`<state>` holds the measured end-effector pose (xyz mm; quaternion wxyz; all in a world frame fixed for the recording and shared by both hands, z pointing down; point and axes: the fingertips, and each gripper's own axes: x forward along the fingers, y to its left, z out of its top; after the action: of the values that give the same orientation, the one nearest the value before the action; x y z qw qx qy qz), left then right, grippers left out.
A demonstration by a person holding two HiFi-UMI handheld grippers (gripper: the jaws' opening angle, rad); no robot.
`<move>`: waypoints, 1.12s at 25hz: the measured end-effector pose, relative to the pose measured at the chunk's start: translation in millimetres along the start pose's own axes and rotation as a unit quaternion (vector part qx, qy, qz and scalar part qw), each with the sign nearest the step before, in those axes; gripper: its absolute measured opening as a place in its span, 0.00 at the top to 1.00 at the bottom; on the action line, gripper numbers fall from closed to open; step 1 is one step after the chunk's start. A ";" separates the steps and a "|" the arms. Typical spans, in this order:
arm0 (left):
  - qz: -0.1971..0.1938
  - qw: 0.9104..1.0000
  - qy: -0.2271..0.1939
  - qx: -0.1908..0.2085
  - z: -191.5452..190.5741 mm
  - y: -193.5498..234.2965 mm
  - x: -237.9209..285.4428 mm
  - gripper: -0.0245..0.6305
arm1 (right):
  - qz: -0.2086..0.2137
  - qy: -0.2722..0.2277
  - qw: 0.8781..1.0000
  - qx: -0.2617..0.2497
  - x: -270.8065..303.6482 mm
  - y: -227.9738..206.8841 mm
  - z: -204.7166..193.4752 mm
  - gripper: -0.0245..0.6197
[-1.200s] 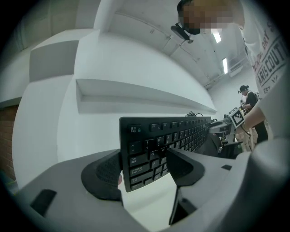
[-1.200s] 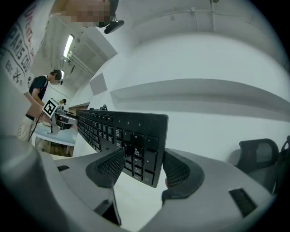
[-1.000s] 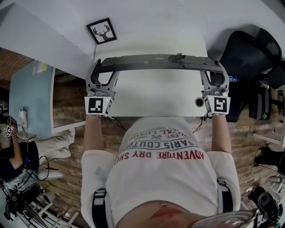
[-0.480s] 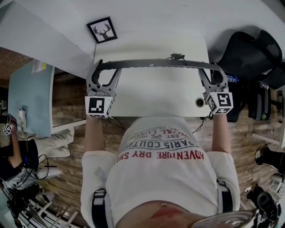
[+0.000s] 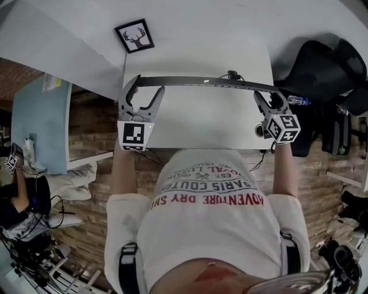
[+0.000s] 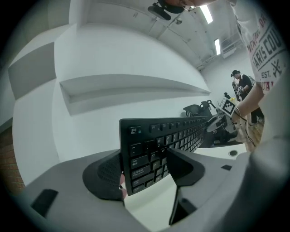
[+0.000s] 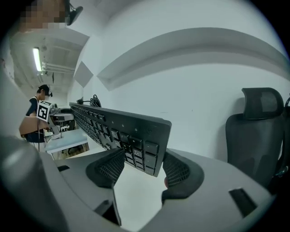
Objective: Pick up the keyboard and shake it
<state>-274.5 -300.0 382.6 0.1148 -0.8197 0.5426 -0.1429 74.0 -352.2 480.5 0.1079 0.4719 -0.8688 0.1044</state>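
across the upper middle, the keyboard (image 5: 201, 81) stood on edge over the desk (image 5: 195, 123), its ends clamped in the left tool (image 5: 146, 87) and right tool (image 5: 269, 99).

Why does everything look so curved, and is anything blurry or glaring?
Head view: fisheye bending at the edges, even light, keyboard crisp. Left gripper view: wall ledge bowed, ceiling lights glare, dark corners. Right gripper view: same bowing, office chair stretched near the edge.
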 end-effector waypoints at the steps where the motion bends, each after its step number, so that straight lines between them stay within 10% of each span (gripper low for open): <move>1: 0.004 1.000 -0.013 0.016 6.1 -2.9 -1.8 0.50 | -0.005 -0.004 1.000 0.001 0.6 -2.2 -1.0 0.53; 5: -0.002 0.994 -0.057 0.098 32.5 -17.1 -10.8 0.50 | -0.030 -0.029 0.999 -0.004 0.9 -13.4 2.8 0.54; 14: 0.001 0.993 -0.064 0.100 29.4 -26.8 -20.7 0.50 | -0.050 -0.043 0.997 -0.032 -5.4 -15.5 10.6 0.54; 28: -0.030 0.994 0.001 -0.107 -27.3 15.1 -17.0 0.50 | -0.015 -0.032 0.992 -0.119 -10.5 29.1 32.7 0.54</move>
<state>-303.4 -291.0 401.0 0.0219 -0.8431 0.5301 -0.0879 52.1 -337.6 444.0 0.1367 0.4718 -0.8709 -0.0168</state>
